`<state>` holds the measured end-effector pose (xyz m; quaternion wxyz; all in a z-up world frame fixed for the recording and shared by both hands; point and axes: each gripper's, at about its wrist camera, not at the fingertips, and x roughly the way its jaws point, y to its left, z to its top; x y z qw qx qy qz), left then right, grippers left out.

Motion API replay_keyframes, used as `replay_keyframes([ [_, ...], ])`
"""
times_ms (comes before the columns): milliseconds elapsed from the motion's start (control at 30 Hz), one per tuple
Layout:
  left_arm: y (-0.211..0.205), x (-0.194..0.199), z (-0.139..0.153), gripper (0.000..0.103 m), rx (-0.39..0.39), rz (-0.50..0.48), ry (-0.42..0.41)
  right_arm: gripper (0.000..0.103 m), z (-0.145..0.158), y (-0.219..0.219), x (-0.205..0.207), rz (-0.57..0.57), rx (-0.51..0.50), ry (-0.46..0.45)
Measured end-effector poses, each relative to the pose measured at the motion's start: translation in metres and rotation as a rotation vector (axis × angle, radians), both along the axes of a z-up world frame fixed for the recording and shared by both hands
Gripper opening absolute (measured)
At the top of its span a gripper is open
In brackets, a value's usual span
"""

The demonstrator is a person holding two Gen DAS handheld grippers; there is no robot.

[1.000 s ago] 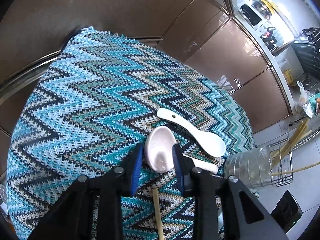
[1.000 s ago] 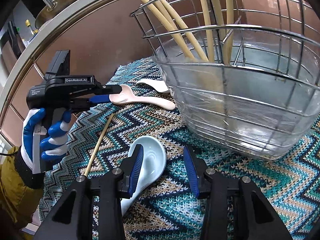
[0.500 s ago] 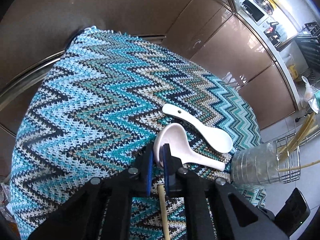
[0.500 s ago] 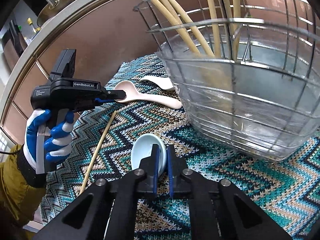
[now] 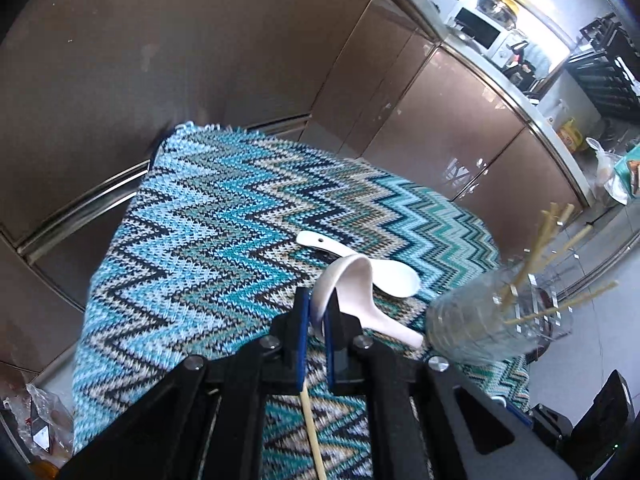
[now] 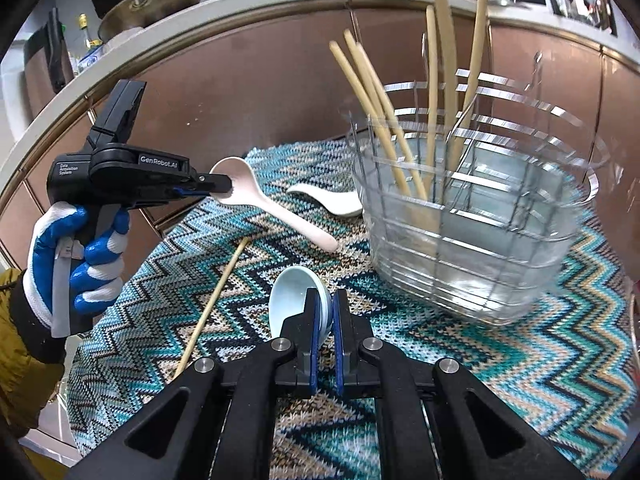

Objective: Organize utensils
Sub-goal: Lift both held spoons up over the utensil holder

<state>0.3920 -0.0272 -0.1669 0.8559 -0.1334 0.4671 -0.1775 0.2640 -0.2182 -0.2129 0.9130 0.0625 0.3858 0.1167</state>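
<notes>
The left tool (image 6: 224, 188), gripped in a blue-and-white gloved hand (image 6: 76, 264) at frame left, is clamped on a glossy pink ceramic spoon (image 5: 356, 292), now lifted off the zigzag knitted cloth (image 6: 500, 360). The right tool (image 6: 326, 320) is clamped on a pale blue ceramic spoon (image 6: 292, 296), raised from the cloth since earlier

Two spoons gripped off the mat, basket ahead-right of the right tongs.

Right gripper (image 6: 325, 320) clamps the rim of a spoon (image 6: 294, 298) over the mat (image 6: 480, 360). Wire basket (image 6: 472, 232) sits on the mat ahead and right of it, chopsticks (image 6: 384, 120) standing inside. Left gripper (image 6: 216, 189) is ahead-left, pinching the bowl of a second spoon (image 6: 276, 208), handle toward the basket. A third spoon (image 6: 328, 200) lies behind that, beside the basket. A loose chopstick (image 6: 212, 304) lies left of the right tongs.
</notes>
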Motion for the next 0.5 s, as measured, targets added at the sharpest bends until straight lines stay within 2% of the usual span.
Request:
replay_keyframes([
  [500, 0.01, -0.086, 0.078, 0.006, 0.013, -0.045, -0.13, 0.006, 0.082, -0.019, -0.081, -0.093, -0.088, -0.193],
])
